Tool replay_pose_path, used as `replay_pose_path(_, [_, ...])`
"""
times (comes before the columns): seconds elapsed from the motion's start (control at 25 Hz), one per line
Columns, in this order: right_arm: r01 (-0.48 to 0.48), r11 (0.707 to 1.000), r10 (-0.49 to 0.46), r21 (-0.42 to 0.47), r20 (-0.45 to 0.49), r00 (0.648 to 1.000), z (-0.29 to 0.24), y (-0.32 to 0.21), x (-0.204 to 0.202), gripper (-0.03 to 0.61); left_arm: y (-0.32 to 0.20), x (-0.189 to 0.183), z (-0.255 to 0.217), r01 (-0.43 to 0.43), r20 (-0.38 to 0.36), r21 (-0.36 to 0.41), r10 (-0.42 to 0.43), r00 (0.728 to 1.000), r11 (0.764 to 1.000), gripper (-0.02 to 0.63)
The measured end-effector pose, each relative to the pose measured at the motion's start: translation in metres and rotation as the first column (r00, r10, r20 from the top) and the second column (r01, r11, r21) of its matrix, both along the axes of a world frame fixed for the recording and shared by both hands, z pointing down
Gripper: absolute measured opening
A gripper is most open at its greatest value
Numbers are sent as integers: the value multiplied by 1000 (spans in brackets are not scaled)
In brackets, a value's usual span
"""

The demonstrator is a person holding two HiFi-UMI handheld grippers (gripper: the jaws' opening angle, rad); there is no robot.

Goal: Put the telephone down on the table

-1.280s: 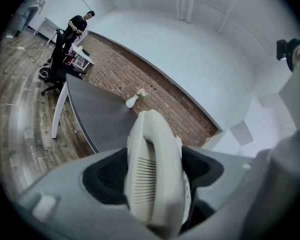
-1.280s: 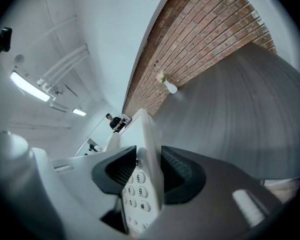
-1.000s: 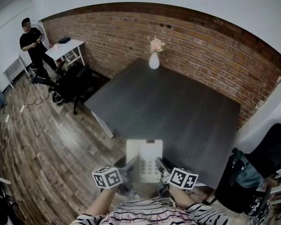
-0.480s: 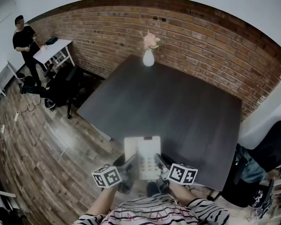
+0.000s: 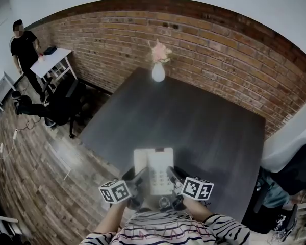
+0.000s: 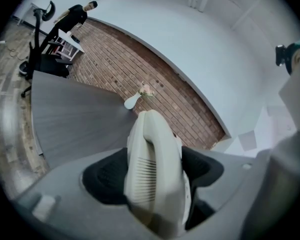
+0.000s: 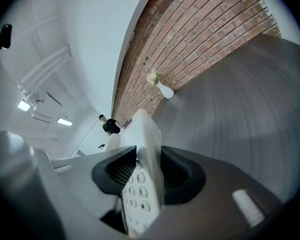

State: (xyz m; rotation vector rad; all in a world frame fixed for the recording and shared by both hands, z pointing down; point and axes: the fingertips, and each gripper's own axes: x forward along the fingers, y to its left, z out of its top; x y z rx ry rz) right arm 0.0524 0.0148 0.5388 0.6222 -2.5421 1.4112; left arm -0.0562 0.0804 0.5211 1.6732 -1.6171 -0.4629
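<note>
A white desk telephone [image 5: 154, 170] with its handset on the left is carried between both grippers, above the near edge of the dark table [image 5: 194, 121]. My left gripper [image 5: 138, 177] is shut on the handset side [image 6: 152, 176]. My right gripper [image 5: 170, 174] is shut on the keypad side [image 7: 142, 184]; its black pads press both faces of the phone body. Whether the phone touches the tabletop I cannot tell.
A white vase with pink flowers [image 5: 158, 68] stands at the table's far edge by the brick wall. A person [image 5: 24, 47] stands at a small white desk [image 5: 51, 61] far left, beside a black office chair [image 5: 64, 103]. Dark bags [image 5: 290, 182] lie at right.
Both grippers have carried the telephone forward, from over the wooden floor to over the table's near edge. The table and vase now appear closer.
</note>
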Motion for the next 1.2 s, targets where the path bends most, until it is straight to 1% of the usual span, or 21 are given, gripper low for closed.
replay_pose_path(0.16, [-15, 1000, 15, -5, -10, 1000, 0, -20, -13, 147, -21, -14, 1, -15, -10, -2, 15, 1000, 1000, 333])
replay_pose_path(0.28, [-44, 999, 44, -8, -16, 999, 3, -30, -26, 147, -35, -29, 4, -45, -18, -7, 45, 999, 999, 333])
replay_pose_path(0.4, [-93, 996, 93, -9, -21, 995, 6, -40, -44, 147, -51, -50, 8, -94, -25, -6, 94, 995, 996, 333])
replay_pose_path(0.52, [-165, 986, 164, -12, -24, 986, 6, -45, -65, 146, -65, -74, 8, -164, -27, -11, 164, 986, 986, 333])
replay_pose_path(0.68, [-273, 962, 273, -29, -12, 962, 4, -46, -97, 146, -78, -110, 2, -270, -15, -26, 270, 963, 963, 334])
replay_pose_path(0.88, [-371, 928, 371, -27, -2, 928, 6, -49, -133, 146, -95, -149, 4, -368, -4, -29, 369, 930, 929, 334])
replay_pose_path(1.04, [-437, 899, 437, -24, -9, 899, 6, -51, -150, 146, -106, -167, 4, -432, -6, -30, 432, 902, 901, 333])
replay_pose_path(1.2, [-492, 870, 492, -26, -8, 870, 6, -56, -159, 146, -118, -176, 3, -488, -9, -23, 488, 873, 873, 334])
